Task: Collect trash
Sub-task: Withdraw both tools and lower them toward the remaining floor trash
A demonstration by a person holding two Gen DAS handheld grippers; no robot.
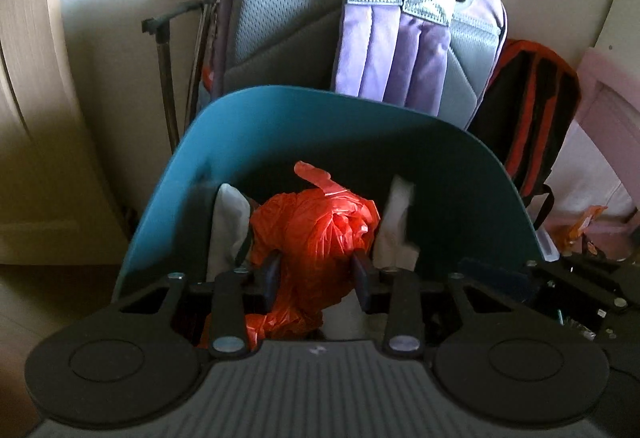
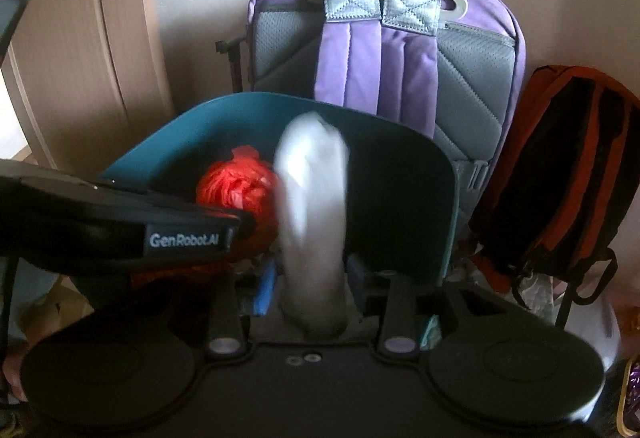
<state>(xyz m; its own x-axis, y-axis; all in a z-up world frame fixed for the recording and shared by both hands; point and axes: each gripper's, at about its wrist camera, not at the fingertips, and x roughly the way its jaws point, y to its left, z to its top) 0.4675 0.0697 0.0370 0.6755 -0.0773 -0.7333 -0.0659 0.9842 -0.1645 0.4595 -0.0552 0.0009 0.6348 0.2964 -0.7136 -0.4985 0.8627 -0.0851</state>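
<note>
A teal bin (image 1: 248, 142) stands open below both grippers. My left gripper (image 1: 316, 270) is over it, shut on a crumpled orange plastic bag (image 1: 316, 226) that bulges above the pads. White crumpled pieces (image 1: 232, 218) flank the bag inside the bin. In the right wrist view the bin (image 2: 400, 174) fills the middle. My right gripper (image 2: 310, 284) is open, with a blurred white wad (image 2: 312, 206) between its blue pads (image 2: 265, 290) and a little room on each side. The left gripper (image 2: 246, 222) reaches in from the left to the orange bag (image 2: 236, 186).
A purple and grey backpack (image 1: 392, 38) leans on the wall right behind the bin. An orange and black bag (image 2: 560, 166) sits to its right. Dark folded metal poles (image 1: 168, 78) stand at the left, beside a beige door (image 2: 80, 38). Wrappers (image 1: 588, 222) lie at the far right.
</note>
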